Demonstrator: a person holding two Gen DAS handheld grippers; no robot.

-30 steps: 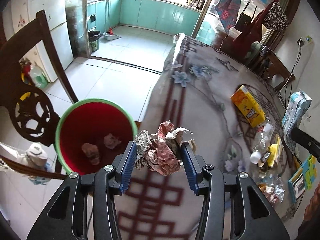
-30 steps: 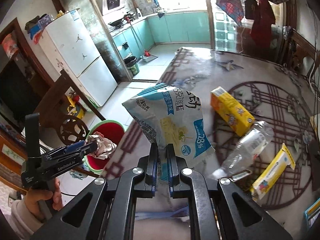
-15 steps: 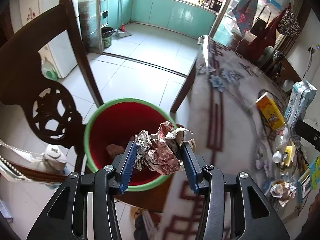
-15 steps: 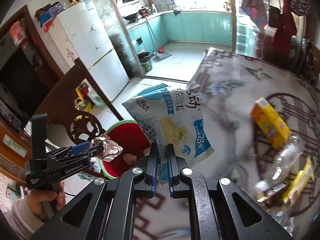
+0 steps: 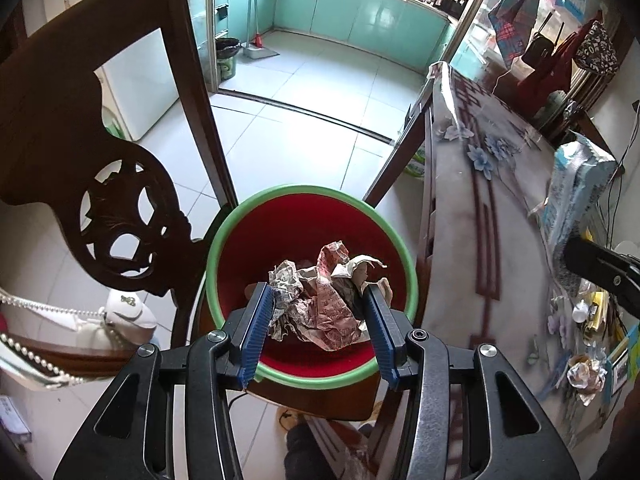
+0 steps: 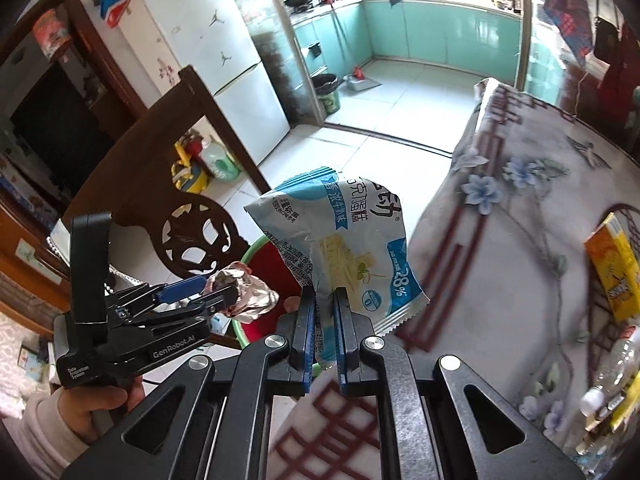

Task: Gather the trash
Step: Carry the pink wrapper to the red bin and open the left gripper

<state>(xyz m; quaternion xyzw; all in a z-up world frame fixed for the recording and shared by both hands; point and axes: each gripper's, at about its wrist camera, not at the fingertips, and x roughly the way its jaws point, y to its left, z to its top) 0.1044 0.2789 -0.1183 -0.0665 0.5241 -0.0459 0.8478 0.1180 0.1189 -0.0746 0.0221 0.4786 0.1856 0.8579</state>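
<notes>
Left wrist: one crumpled wrapper held over one bin.

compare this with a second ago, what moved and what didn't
Both hands swung from over the table toward the red bin. The left gripper now holds its crumpled paper wad right above the bin mouth; the right gripper with the blue-white wrapper trails at the table edge. Both grips unchanged, nothing released.
</notes>
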